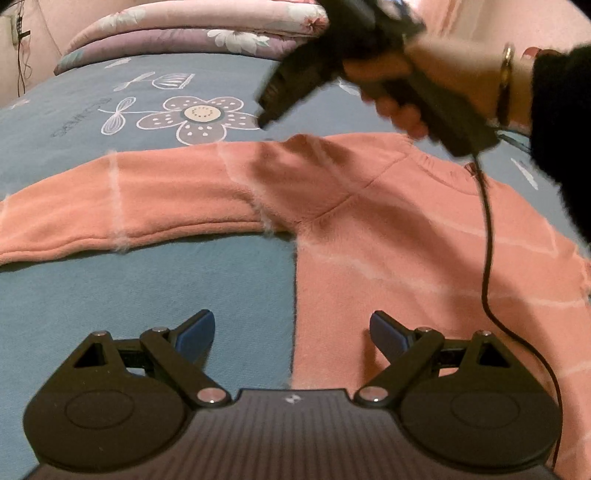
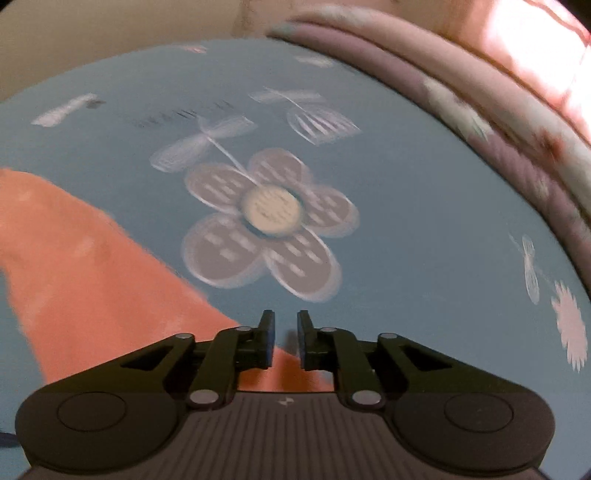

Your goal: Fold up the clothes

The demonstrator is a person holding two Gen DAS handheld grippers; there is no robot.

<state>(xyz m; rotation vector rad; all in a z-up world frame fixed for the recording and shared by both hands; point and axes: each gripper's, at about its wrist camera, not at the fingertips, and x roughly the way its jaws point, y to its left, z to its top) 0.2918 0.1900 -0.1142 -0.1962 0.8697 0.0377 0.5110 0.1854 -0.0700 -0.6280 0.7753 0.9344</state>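
Observation:
A salmon-pink sweater (image 1: pixel 388 229) with pale stripes lies flat on a blue floral bedsheet (image 1: pixel 110 295). Its sleeve (image 1: pixel 129 199) stretches out to the left. My left gripper (image 1: pixel 291 321) hovers open over the sweater's left side edge with nothing between its fingers. A hand (image 1: pixel 436 62) holds my right gripper (image 1: pixel 264 120) above the shoulder, where the fabric rises in a small peak. In the right wrist view the right gripper (image 2: pixel 285 317) shows only a narrow gap between its pads. Sheet and a strip of sweater (image 2: pixel 74 258) show through that gap, and nothing is visibly pinched.
Folded floral quilts (image 1: pixel 184 33) are stacked at the far end of the bed, also seen as quilts (image 2: pixel 498 110) at the upper right. A black cable (image 1: pixel 487 240) hangs from the right gripper across the sweater. A big printed flower (image 2: pixel 269 214) marks the sheet beyond the sleeve.

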